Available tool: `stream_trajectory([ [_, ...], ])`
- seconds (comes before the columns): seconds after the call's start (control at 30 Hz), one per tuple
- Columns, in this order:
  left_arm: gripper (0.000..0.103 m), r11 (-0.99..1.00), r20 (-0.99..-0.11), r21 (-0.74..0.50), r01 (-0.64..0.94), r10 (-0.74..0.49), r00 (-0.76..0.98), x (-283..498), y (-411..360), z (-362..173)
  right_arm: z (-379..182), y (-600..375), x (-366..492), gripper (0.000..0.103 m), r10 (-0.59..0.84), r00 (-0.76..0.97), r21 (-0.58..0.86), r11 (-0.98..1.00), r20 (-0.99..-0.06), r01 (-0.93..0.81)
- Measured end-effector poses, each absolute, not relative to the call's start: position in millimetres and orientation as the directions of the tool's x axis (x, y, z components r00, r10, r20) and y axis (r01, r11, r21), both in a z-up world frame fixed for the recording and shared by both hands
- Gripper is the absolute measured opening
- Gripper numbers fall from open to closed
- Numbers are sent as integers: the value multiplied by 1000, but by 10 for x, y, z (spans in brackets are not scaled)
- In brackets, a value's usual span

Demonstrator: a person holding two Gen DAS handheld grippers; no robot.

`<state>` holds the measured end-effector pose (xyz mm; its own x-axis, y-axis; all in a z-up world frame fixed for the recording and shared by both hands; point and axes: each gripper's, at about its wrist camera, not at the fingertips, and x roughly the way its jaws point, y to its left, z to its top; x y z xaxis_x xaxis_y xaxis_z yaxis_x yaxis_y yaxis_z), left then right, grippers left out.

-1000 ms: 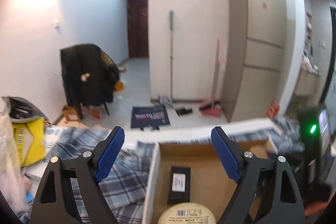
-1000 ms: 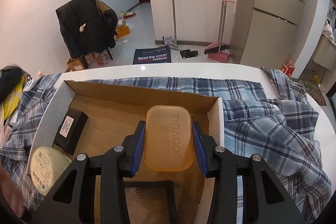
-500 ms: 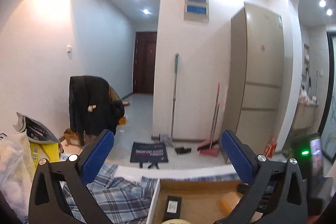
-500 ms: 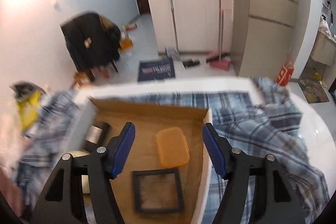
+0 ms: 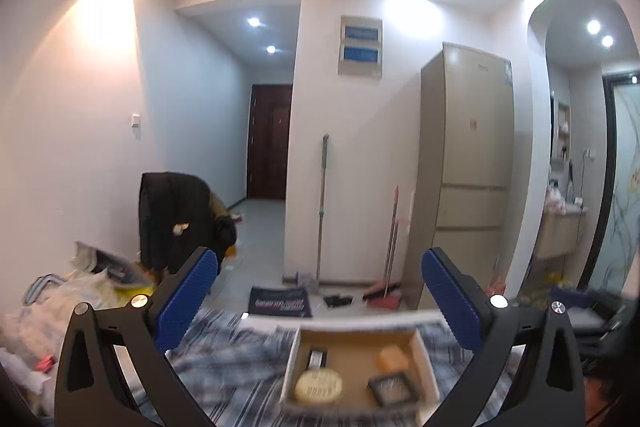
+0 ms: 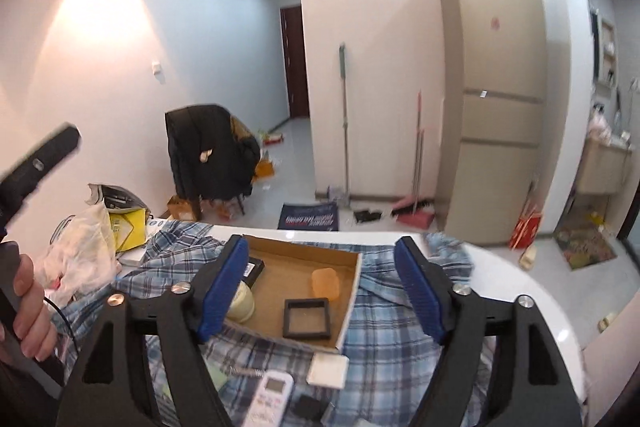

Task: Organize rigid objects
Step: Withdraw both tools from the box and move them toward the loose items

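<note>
A blue plaid cloth [image 6: 384, 331] covers my white table [image 6: 532, 291]. At twelve o'clock past the table stand a beige fridge [image 6: 496, 99], a mop [image 6: 343, 123] and a broom [image 6: 418, 155] against the wall; a dark coat [image 6: 208, 155] hangs over a chair at ten.

The cardboard tray [image 6: 352, 291] lies on the cloth. It holds an orange soap-like block [image 6: 325, 281], a black square frame [image 6: 307, 318] at its six, a round cream tin [image 6: 240, 303] and a black box [image 6: 253, 269] toward nine.

My right gripper [image 6: 320, 287] has just been opening, nothing between its pads. My left gripper [image 5: 320, 299] gapes wide, empty.
</note>
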<state>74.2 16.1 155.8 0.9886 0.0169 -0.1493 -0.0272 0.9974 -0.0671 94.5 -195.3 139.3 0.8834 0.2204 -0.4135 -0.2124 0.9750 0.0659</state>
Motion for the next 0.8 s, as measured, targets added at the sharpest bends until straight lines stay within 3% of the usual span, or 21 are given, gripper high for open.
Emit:
stream_trajectory([
  [0.23, 103, 995, -213, -86, 42, -59, 975, 247, 145, 1293, 1227, -2088, 301, 81, 220, 899, 78, 976, -379, -206],
  [0.43, 103, 994, -299, -80, 77, -97, 949, 191, 128, 888, 989, -2041, 99, 81, 138, 917, 55, 990, -374, -126],
  [0.8, 103, 985, -548, -144, 95, -159, 821, 698, 191, 106, 409, -2199, 302, 81, 88, 858, 88, 995, -506, -50],
])
